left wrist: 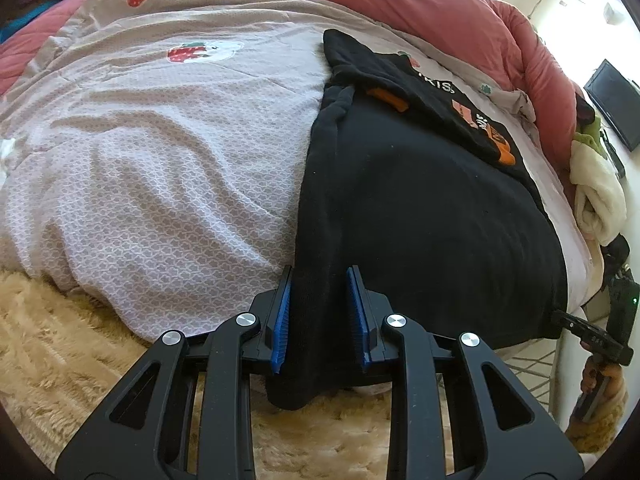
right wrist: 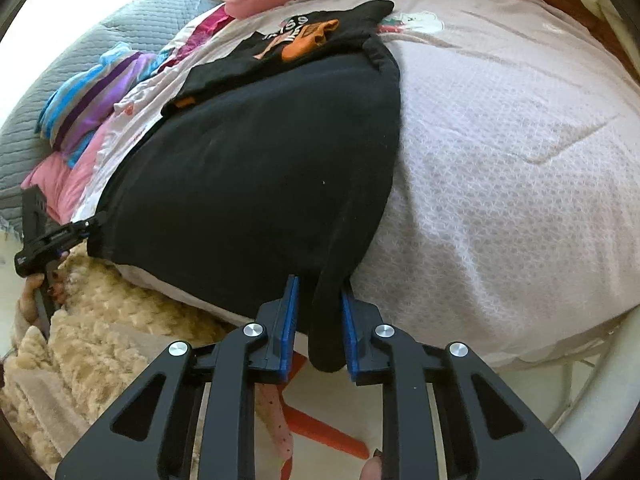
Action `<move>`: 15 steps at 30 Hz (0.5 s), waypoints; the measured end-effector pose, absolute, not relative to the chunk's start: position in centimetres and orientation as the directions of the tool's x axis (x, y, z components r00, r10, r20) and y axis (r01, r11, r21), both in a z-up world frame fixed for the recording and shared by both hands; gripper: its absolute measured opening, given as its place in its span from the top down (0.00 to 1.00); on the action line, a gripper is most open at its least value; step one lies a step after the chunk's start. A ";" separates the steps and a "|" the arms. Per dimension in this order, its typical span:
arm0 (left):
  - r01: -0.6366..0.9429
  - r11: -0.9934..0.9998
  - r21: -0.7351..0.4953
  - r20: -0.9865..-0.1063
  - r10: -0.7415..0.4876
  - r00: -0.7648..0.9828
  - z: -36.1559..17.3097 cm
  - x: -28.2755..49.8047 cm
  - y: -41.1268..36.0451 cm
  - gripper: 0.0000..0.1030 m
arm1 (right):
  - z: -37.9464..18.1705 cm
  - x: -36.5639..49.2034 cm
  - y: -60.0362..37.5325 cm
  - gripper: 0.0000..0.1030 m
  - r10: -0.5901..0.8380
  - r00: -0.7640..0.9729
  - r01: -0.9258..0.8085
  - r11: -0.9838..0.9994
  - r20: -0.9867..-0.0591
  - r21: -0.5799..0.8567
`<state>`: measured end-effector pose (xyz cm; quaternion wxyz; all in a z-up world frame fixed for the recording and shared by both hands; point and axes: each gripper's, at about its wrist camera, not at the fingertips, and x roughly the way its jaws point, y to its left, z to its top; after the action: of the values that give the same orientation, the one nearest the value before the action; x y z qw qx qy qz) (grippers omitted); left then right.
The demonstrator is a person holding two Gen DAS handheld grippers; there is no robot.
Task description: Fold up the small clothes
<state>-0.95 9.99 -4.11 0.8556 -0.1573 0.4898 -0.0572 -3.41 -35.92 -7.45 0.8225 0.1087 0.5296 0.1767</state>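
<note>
A black garment [left wrist: 420, 208] with orange and white print lies spread on the bed, its near edge hanging over the bed's front. In the left wrist view my left gripper [left wrist: 320, 280] has its blue pads either side of the garment's left corner, with a gap still between them. In the right wrist view the garment [right wrist: 256, 184] fills the middle, and my right gripper [right wrist: 320, 292] straddles its right corner, which hangs down between the pads. The right gripper also shows at the far right of the left wrist view [left wrist: 560, 316], at the cloth's other corner.
The bed has a pale patterned cover [left wrist: 160, 152] with strawberry prints. A pink duvet [left wrist: 440, 8] lies at the back. Striped clothes [right wrist: 88, 96] and a grey quilt [right wrist: 152, 16] lie at one side. A fluffy beige rug [left wrist: 60, 340] is below the bed edge.
</note>
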 end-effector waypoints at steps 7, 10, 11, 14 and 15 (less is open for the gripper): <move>-0.071 0.942 -0.329 -0.823 -0.249 0.511 -4.2 -1.8 10.4 0.82 | -9.1 -2.6 -36.7 0.77 0.449 0.360 -0.151 0.893 -0.818 0.424; -0.073 0.941 -0.331 -0.822 -0.249 0.513 -4.1 -2.2 10.4 0.82 | -9.1 -2.5 -36.9 0.76 0.470 0.361 -0.153 0.882 -0.805 0.446; -0.072 0.940 -0.332 -0.822 -0.251 0.512 -4.1 -2.3 10.4 0.82 | -9.0 -2.5 -36.8 0.76 0.469 0.362 -0.159 0.882 -0.805 0.443; -0.070 0.943 -0.326 -0.824 -0.248 0.509 -4.1 -2.3 10.2 0.82 | -8.0 -2.8 -36.2 0.90 0.474 0.374 -0.208 0.880 -0.797 0.426; -0.066 0.944 -0.322 -0.825 -0.246 0.508 -4.0 -2.3 10.1 0.83 | -7.7 -2.8 -36.1 0.91 0.475 0.379 -0.217 0.880 -0.794 0.422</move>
<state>-2.26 10.14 -4.01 0.8539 -0.1581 0.4930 -0.0526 -2.83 -36.12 -7.71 0.8210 0.1247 0.5158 0.2107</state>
